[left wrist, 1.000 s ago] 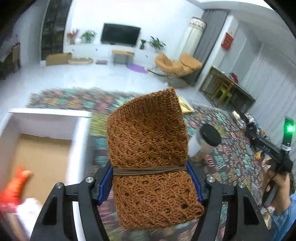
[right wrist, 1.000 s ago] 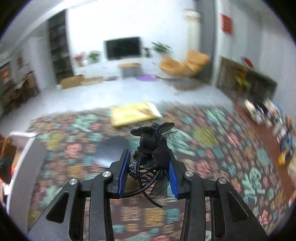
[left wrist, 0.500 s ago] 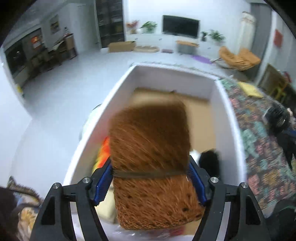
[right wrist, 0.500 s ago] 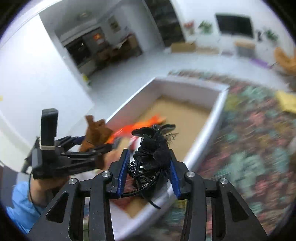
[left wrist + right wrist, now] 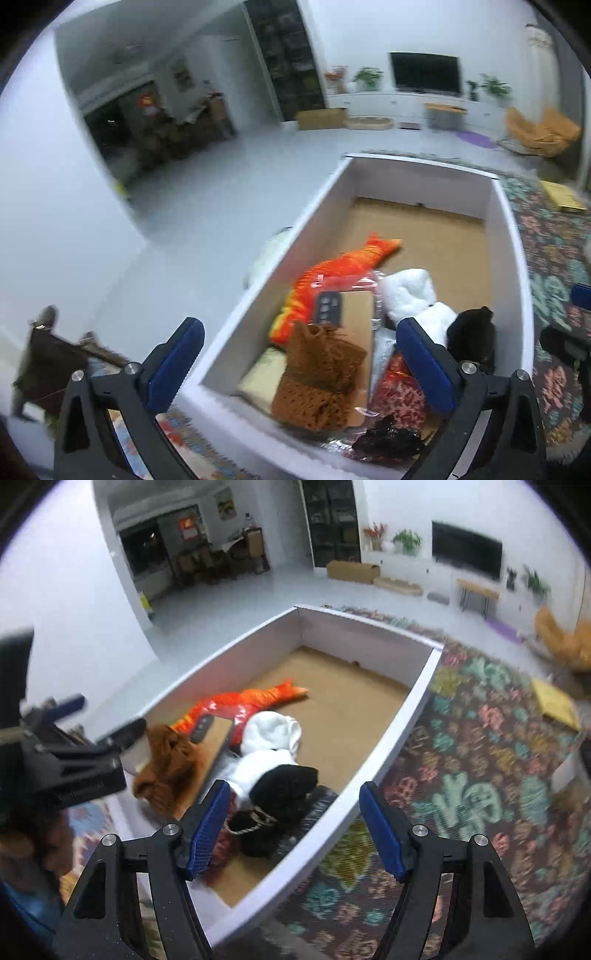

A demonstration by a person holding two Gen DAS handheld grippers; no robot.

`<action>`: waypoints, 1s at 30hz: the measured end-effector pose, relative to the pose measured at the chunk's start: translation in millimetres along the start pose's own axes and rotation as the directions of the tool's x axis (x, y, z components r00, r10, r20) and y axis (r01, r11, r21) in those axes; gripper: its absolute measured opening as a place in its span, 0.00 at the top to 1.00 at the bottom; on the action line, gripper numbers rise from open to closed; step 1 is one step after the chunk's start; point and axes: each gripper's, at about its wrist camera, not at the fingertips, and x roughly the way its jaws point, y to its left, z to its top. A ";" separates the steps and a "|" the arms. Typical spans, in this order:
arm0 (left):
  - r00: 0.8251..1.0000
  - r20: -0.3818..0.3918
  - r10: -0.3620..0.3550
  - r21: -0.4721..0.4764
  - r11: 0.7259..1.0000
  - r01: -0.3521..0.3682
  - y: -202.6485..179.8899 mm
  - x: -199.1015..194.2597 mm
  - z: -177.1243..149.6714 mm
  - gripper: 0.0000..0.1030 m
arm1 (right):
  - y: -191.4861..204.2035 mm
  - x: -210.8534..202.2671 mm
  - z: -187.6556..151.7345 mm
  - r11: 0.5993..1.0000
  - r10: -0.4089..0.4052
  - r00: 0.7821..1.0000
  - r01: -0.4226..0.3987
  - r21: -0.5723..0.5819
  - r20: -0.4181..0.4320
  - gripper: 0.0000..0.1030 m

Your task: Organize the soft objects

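Note:
A white box (image 5: 509, 221) (image 5: 406, 716) with a cardboard floor holds soft things at its near end. My left gripper (image 5: 299, 365) hangs above that end, jaws opening wide, with nothing pressed between them. The brown knitted piece (image 5: 317, 376) (image 5: 170, 768) lies loose in the box below it. A black feathery hair clip (image 5: 388, 437) rests by the near wall. My right gripper (image 5: 293, 829) stands over the box's right wall, jaws opening and holding nothing. Also inside lie an orange fish plush (image 5: 332, 273) (image 5: 240, 705), a white plush (image 5: 410, 295) (image 5: 269, 734) and a black soft item (image 5: 472, 336) (image 5: 284, 782).
A patterned rug (image 5: 480, 775) (image 5: 546, 251) spreads right of the box, with a flat yellow item (image 5: 554, 701) on it. White floor (image 5: 221, 192) lies to the left. The left gripper's body (image 5: 66, 764) shows at the left edge of the right wrist view. Far back stand a TV (image 5: 424, 72) and an orange chair (image 5: 539, 129).
Both grippers swung from the rug to the box's near end and opened. The brown knitted piece and the black hair clip left the jaws and now lie in the box.

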 end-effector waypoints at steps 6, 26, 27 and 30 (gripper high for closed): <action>0.999 0.002 -0.040 -0.051 0.998 0.040 1.2 -10.3 -4.6 0.00 | 17.3 -1.9 -7.1 0.997 -0.057 0.997 0.055 -0.059 -0.043 0.27; 0.999 -0.004 -0.051 -0.109 0.993 0.050 20.5 -25.5 -4.6 0.00 | 39.3 -3.6 -7.6 0.994 -0.091 0.992 0.085 -0.068 -0.091 0.26; 0.998 -0.002 -0.059 -0.111 0.992 0.058 21.6 -27.0 -4.6 0.00 | 40.7 -4.7 -7.6 0.994 -0.089 0.992 0.083 -0.065 -0.093 0.26; 0.998 0.006 -0.058 -0.112 0.992 0.059 23.5 -32.7 -5.2 0.00 | 45.3 -7.5 -7.2 0.994 -0.093 0.991 0.087 -0.067 -0.092 0.26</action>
